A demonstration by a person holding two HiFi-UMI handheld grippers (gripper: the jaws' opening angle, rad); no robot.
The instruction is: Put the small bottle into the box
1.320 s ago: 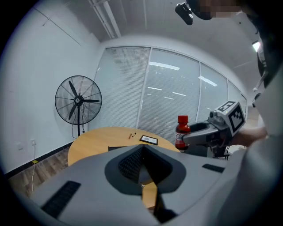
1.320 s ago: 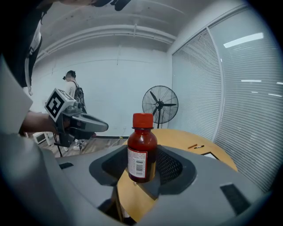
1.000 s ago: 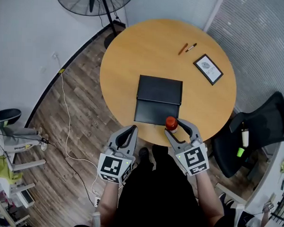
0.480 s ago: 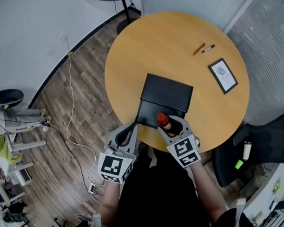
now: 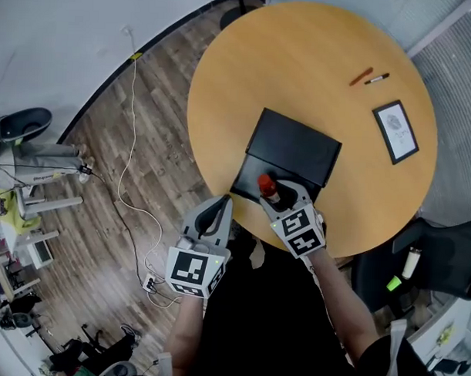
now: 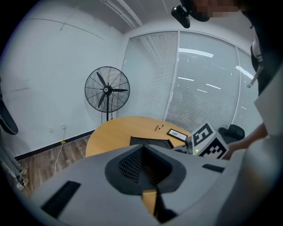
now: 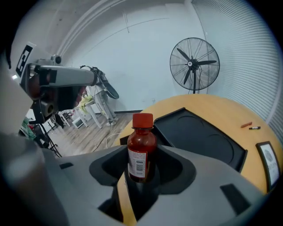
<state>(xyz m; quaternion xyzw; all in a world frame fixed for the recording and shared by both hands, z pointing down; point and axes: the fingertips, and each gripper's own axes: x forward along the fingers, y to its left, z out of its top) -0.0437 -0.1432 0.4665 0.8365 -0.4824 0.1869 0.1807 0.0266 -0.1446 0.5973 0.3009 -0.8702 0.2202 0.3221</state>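
Note:
A small bottle (image 5: 266, 186) with a red cap and dark red contents stands upright between the jaws of my right gripper (image 5: 275, 194), which is shut on it. In the right gripper view the bottle (image 7: 141, 148) shows a barcode label, with the gripper (image 7: 141, 174) closed round its lower body. The bottle hangs over the near half of the open black box (image 5: 292, 147) lying on the round wooden table (image 5: 224, 83). The box (image 7: 199, 132) has shallow round hollows inside. My left gripper (image 5: 221, 208) is off the table's near edge, its jaws together and holding nothing (image 6: 148, 176).
An orange pen and a black pen (image 5: 370, 75) and a framed card (image 5: 395, 132) lie at the table's far right. A standing fan (image 6: 107, 90) is beyond the table. A black chair (image 5: 449, 252) is to the right, and a white cable (image 5: 132, 180) runs along the floor to the left.
My right gripper has carried the bottle from the table's near edge forward and to the left, over the box's near half. The left gripper has hardly moved.

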